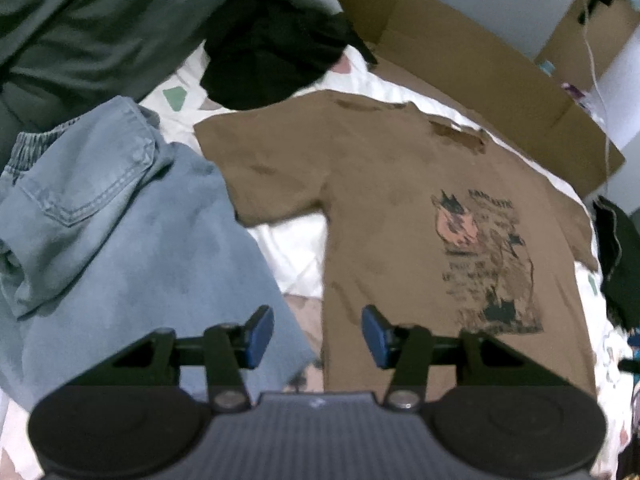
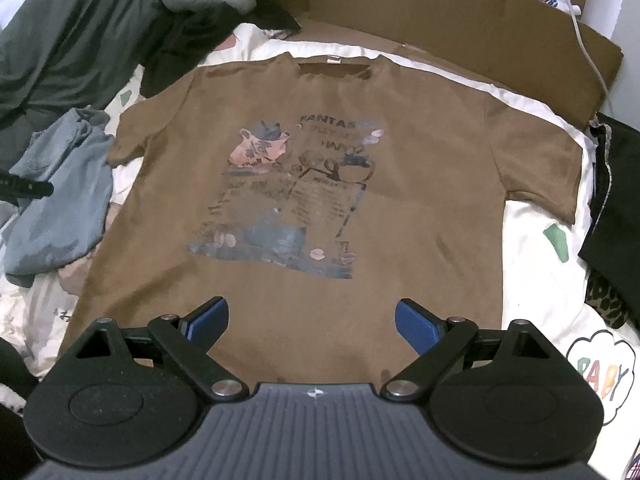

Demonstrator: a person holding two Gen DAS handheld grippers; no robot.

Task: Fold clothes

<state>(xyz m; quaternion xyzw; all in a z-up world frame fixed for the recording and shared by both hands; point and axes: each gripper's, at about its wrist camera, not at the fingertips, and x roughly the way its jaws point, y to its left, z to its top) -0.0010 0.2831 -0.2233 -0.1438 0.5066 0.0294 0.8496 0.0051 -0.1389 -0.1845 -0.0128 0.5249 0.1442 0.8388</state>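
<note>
Brown T-shirt [image 2: 320,208] spread flat, print side up, on a white patterned sheet [image 2: 532,280], collar at the far end. Right gripper [image 2: 312,326] hangs over the shirt's lower middle, jaws wide apart with bare cloth between them, nothing clamped. Left gripper [image 1: 318,336] sits above the shirt's left hem corner, where shirt and sheet meet; jaws apart, pads [image 1: 376,336] pressing on nothing. Jeans [image 1: 100,220] lie just left of the shirt, crumpled, overlapping its sleeve edge in the left view. Dark green [image 2: 68,40] and black [image 1: 272,52] garments are heaped beyond the left shoulder. The left view is blurred, so the print's lettering is illegible there. Black cloth [image 2: 616,200] is cut off at the right edge. Flattened cardboard [image 2: 440,12] lines the far side; what lies behind it is unclear.
</note>
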